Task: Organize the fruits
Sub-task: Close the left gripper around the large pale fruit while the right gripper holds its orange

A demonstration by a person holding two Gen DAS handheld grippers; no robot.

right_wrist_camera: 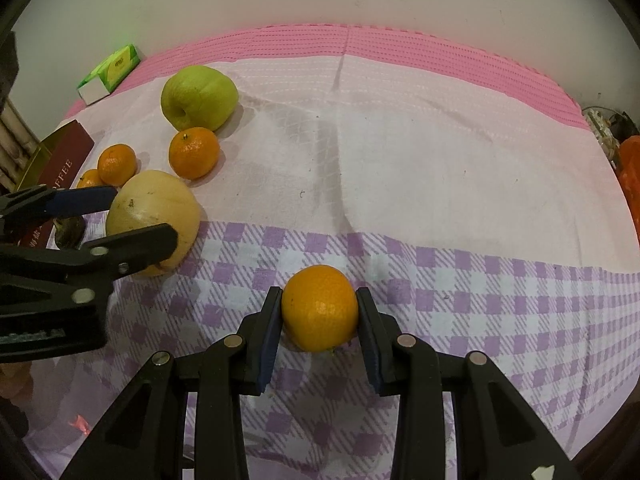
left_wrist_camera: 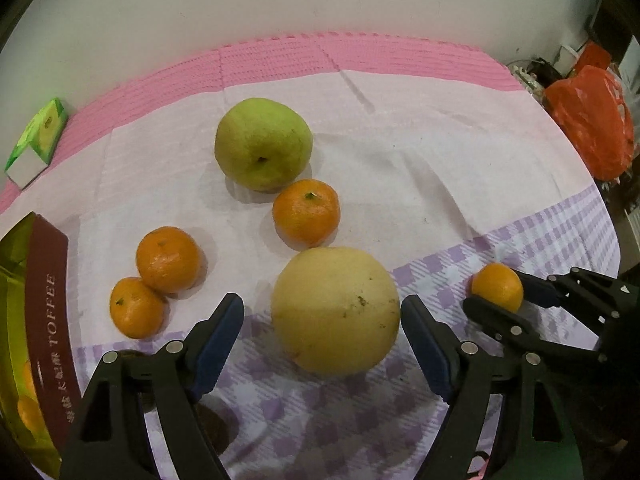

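Orange, dimpled mandarin [right_wrist_camera: 319,307] sits pinched in the right hand-held gripper [right_wrist_camera: 318,312].

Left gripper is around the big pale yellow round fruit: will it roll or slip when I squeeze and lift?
The big pale yellow round fruit nearly fills the open left gripper, so grip margin looks thin. Its round shape may roll on the checked cloth. Probably heavy for its size.

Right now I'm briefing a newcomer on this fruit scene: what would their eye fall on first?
Probably the big yellow pomelo, sitting on the checked cloth between the open fingers of the left hand-held gripper. Next, the mandarin to its right, pressed between the pads of the right hand-held gripper. Farther back lies a green pomelo, with three more mandarins near it.
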